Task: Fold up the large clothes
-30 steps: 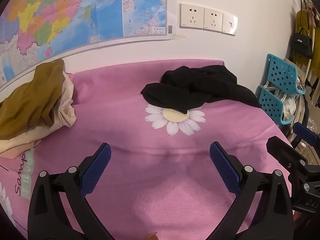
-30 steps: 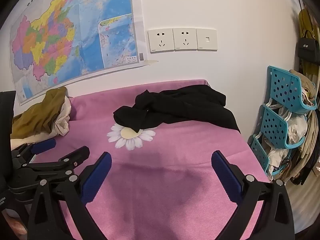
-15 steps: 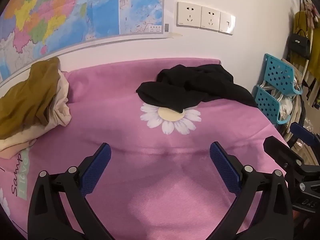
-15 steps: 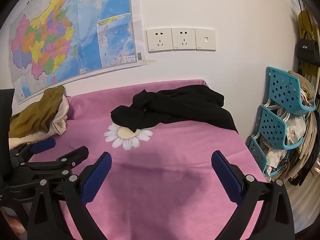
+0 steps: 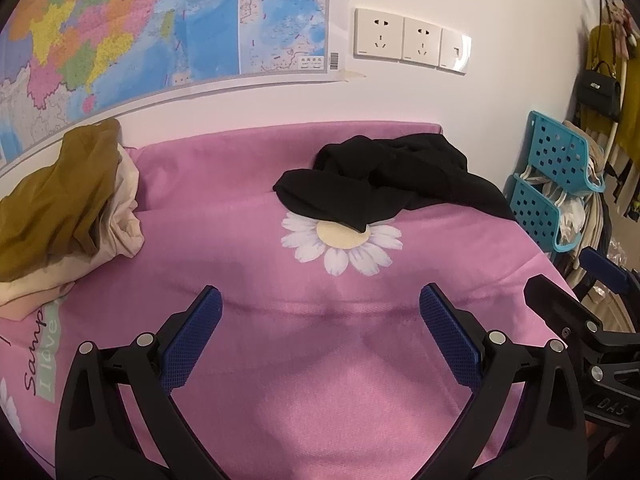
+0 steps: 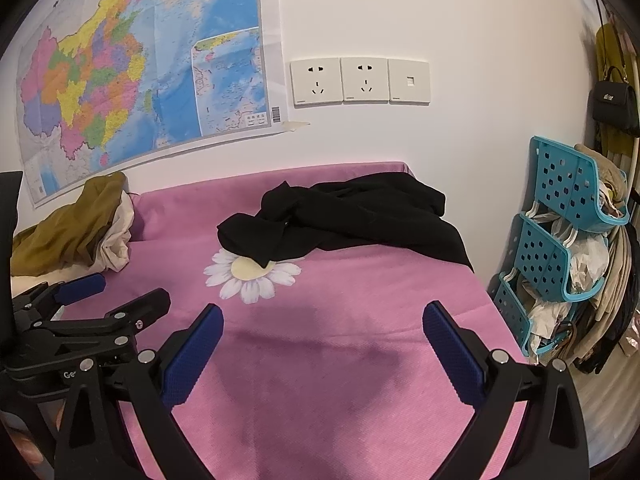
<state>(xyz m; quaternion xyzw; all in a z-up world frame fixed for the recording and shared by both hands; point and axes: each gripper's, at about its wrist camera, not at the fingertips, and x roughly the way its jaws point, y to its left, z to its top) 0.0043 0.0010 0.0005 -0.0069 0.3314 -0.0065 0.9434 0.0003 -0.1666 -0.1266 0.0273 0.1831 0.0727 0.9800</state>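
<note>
Both the left gripper and right gripper hover wide open and empty over the pink bedspread, seemingly readying to reach the crumpled black garment ahead.

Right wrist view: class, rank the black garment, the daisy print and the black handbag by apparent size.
1. black garment
2. daisy print
3. black handbag, though it hangs farther away, so its rank is less sure.
</note>
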